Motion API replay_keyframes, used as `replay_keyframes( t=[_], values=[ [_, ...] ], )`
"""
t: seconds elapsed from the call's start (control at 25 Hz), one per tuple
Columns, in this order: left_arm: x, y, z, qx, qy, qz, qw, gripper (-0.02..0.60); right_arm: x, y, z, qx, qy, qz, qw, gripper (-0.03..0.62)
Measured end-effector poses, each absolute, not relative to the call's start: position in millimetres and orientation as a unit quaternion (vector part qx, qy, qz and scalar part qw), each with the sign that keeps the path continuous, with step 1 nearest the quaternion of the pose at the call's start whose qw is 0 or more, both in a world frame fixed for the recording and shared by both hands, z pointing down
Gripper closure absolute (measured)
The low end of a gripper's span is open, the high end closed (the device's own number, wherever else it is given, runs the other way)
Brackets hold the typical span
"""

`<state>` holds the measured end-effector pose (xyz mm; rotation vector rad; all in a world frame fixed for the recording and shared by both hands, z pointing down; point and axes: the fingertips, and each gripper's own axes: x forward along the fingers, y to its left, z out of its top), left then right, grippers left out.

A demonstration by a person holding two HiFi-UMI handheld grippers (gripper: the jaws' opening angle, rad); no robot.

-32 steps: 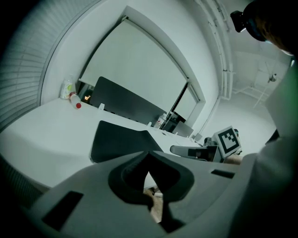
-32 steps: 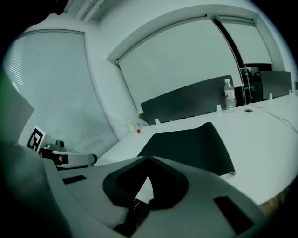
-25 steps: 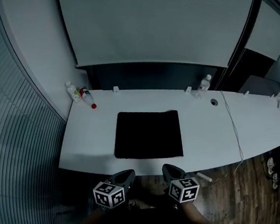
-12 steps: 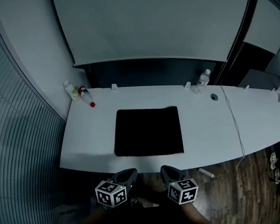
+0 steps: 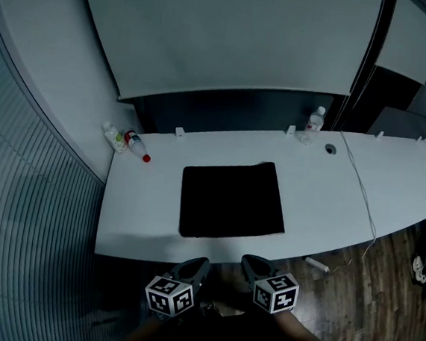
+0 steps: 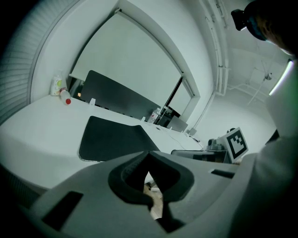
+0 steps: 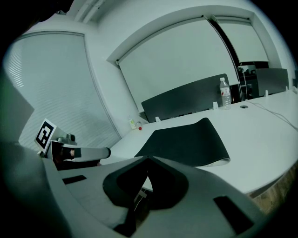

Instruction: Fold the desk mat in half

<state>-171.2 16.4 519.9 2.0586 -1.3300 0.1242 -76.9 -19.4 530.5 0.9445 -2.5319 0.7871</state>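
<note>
black and thin, the mat lies flat in the middle of the white desk, near its front edge. at the far left two bottles rest by the wall. below the desk front the left claw hangs with its jaws together on nothing. the right claw is the same, and both are apart from the mat. i judge the mat soft and light, with a backing that may cling to the desk. its far right corner curls up a little, so that looks the easiest hold. i cannot tell whether it is one layer or already doubled. only a pale strip shows under its near right edge. right of it a cable drops over the desk front.
</note>
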Motion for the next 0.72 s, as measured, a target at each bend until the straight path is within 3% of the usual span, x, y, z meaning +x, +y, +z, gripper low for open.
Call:
replay_keyframes(
  t=[0.72],
  values=[
    [-187, 27, 524, 0.783, -0.520, 0.038, 0.340, 0.575, -98, -9, 536, 0.313, -0.892, 0.274, 0.175, 0.571]
  ],
)
